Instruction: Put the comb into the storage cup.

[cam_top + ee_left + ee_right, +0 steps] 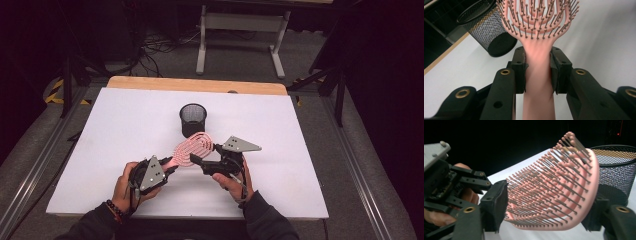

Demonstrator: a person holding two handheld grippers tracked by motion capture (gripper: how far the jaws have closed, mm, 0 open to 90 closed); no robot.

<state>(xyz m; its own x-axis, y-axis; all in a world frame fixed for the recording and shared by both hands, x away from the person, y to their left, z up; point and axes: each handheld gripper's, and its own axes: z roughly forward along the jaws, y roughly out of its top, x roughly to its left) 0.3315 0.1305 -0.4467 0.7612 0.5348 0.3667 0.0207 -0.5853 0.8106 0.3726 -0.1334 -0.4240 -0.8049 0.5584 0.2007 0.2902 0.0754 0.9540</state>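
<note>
A pink hairbrush [192, 148] with long bristles is held over the white table top [120, 125], just in front of a black mesh cup [193, 119]. My left gripper [167, 165] is shut on the brush handle [537, 75]; both pads press its sides in the left gripper view [537, 67]. My right gripper [549, 212] straddles the brush head [554, 190]: one pad meets the bristle tips and the other sits against the back. In the high view the right gripper [197, 160] comes in from the right.
The mesh cup [616, 170] stands upright just behind the brush head, and it looks empty from above. A wooden strip [195, 85] runs along the table's far edge. The left gripper's body [461, 182] and a hand are close on the left of the right gripper view.
</note>
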